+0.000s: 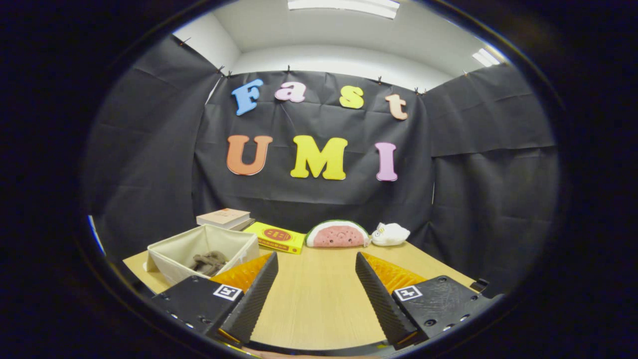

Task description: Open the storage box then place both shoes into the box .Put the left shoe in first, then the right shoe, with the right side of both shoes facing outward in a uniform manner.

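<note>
The gripper [316, 279] hovers wide over bare table [319, 299], and could swing left and clip the box [169, 259].

Gripper view: a fisheye camera rides on the gripper [316, 279] and looks forward along its two fingers, which stand spread apart with bare table [319, 299] between them. It sits low, close over the table, facing the booth's back wall. The box [202, 252] lies just ahead to the left; a book [223, 218] and plush toys [338, 234] lie beyond.
</note>
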The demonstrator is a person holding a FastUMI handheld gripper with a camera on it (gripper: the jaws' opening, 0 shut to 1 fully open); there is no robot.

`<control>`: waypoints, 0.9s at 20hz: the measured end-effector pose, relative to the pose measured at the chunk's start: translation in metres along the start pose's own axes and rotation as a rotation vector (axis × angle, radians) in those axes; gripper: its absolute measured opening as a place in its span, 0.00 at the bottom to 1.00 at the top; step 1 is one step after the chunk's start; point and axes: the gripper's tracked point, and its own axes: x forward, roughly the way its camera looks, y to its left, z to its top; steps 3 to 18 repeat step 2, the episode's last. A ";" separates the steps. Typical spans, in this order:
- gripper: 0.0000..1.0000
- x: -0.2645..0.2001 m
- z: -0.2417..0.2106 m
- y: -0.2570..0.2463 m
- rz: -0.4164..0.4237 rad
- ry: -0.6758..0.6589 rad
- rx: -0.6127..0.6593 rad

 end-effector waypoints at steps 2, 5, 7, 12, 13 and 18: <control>0.95 -0.001 -0.003 -0.002 0.002 0.011 0.009; 0.95 -0.001 -0.003 -0.002 0.002 0.011 0.009; 0.95 -0.001 -0.003 -0.002 0.002 0.011 0.009; 0.95 -0.001 -0.003 -0.002 0.002 0.011 0.009; 0.95 -0.001 -0.003 -0.002 0.002 0.011 0.009; 0.95 -0.001 -0.003 -0.002 0.002 0.011 0.009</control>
